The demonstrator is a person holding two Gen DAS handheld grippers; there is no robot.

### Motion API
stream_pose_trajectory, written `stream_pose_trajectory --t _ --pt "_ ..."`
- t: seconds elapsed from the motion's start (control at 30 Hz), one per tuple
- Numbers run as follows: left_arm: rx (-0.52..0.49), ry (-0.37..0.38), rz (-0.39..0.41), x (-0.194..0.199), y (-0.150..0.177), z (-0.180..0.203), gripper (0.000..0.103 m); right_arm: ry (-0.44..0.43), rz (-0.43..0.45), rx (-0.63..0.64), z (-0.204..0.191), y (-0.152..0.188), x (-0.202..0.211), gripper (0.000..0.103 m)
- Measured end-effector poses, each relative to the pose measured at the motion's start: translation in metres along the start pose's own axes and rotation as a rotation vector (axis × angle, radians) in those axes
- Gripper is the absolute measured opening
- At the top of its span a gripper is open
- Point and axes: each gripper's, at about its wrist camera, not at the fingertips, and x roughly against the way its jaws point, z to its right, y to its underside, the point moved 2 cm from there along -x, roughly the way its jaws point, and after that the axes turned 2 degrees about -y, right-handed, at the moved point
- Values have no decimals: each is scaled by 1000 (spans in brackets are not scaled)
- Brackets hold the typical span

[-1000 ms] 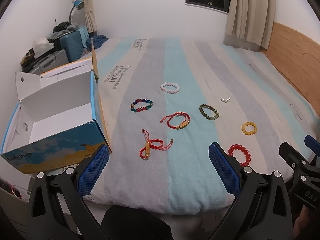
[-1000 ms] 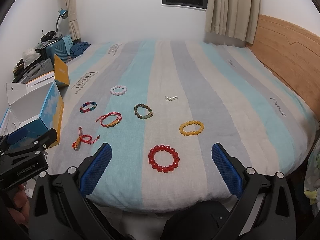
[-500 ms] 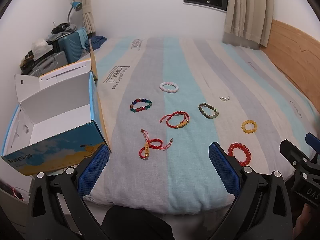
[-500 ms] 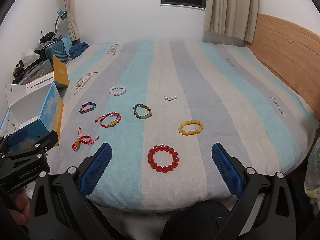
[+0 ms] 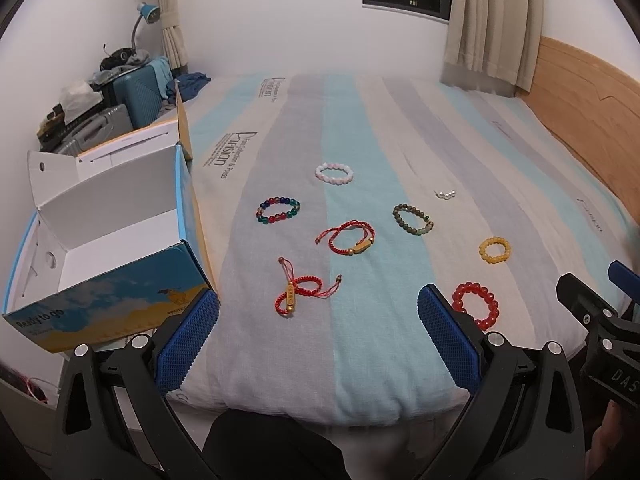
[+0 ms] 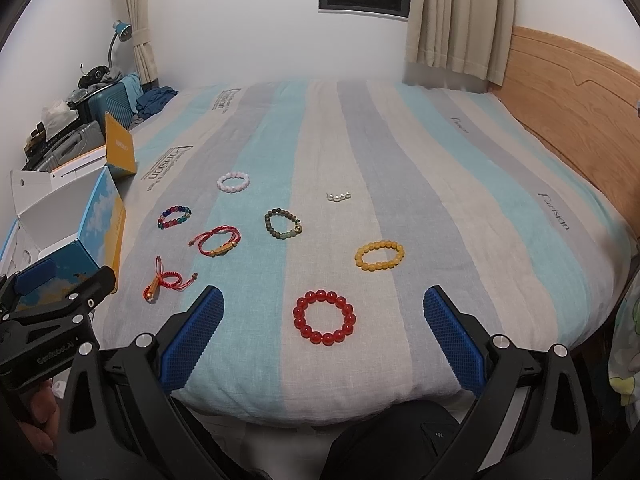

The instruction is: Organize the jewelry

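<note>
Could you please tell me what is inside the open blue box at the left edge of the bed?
The box shows only bare white walls and floor in the left wrist view. Its printed front wall hides the nearest strip of floor.

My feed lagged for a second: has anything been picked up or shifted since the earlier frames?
Nothing was taken or released. Both views drifted only slightly. The left claw and right claw stay open and empty above the bed edge. The red bead bracelet, the other bracelets and the open box lie as before.
</note>
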Motion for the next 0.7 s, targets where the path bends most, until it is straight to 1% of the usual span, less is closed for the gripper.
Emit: stream_pose_trajectory --t 0.7 --pt "4 7 -8 2 0 2 97 0 1 5 -1 1 1 96"
